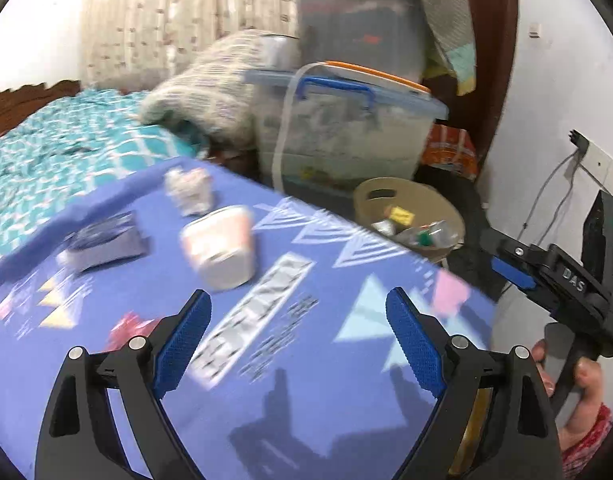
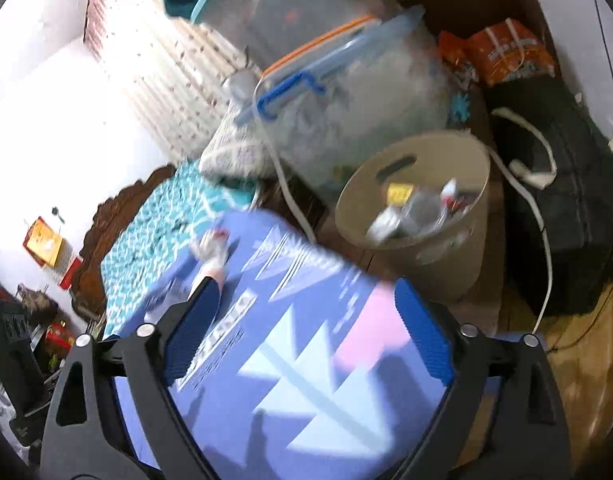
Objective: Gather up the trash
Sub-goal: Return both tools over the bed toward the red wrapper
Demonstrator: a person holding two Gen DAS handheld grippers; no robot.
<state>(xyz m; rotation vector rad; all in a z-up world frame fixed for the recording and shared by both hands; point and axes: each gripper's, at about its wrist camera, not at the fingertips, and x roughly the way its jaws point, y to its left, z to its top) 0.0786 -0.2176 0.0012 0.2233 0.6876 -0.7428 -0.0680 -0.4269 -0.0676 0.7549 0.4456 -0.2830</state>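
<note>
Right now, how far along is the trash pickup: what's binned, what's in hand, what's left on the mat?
Done: the beige bin beside the table already holds several wrappers and bits. In hand: nothing; the left gripper and right gripper are both open and empty over the blue mat. Left: a white cup, a crumpled paper and a dark packet sit on the mat.

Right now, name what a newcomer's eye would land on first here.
The blue mat with pale triangles fills the foreground, with a white paper cup on its side and a crumpled white wad further back. Past its far edge stands a beige round bin, already holding trash.
</note>
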